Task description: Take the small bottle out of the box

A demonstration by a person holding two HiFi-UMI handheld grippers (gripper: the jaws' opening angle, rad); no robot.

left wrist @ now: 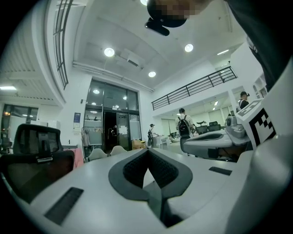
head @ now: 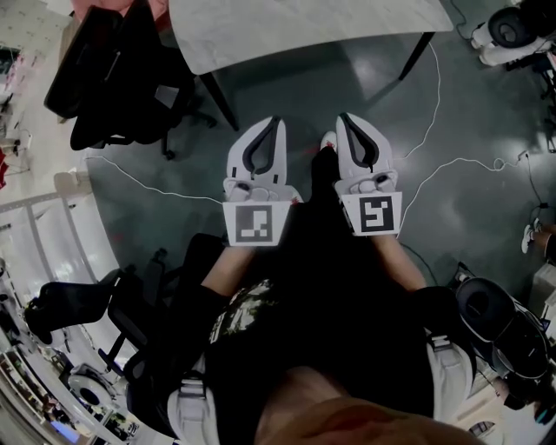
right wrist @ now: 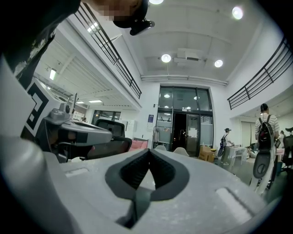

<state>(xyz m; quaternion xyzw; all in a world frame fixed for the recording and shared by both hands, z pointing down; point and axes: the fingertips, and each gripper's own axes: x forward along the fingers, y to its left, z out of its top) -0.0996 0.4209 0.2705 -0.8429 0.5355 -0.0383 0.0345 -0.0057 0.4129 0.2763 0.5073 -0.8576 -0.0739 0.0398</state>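
No small bottle shows in any view. In the head view my left gripper [head: 276, 122] and my right gripper [head: 342, 116] are held side by side in front of the person's body, above the dark floor. Both have their jaws shut with nothing between them. The left gripper view shows its dark pads [left wrist: 137, 169] meeting at the tips of the left gripper [left wrist: 147, 150], and the right gripper view shows the same for the right gripper [right wrist: 149, 149]. Both gripper cameras look out level across a large hall.
A white table [head: 304, 26] stands ahead, a black office chair [head: 113, 78] to its left. White cables [head: 434, 104] run over the floor. Another chair [head: 78, 304] is at lower left. Far across the hall are glass doors [right wrist: 183, 125], a brown cardboard box [right wrist: 206, 153] and standing people [left wrist: 184, 125].
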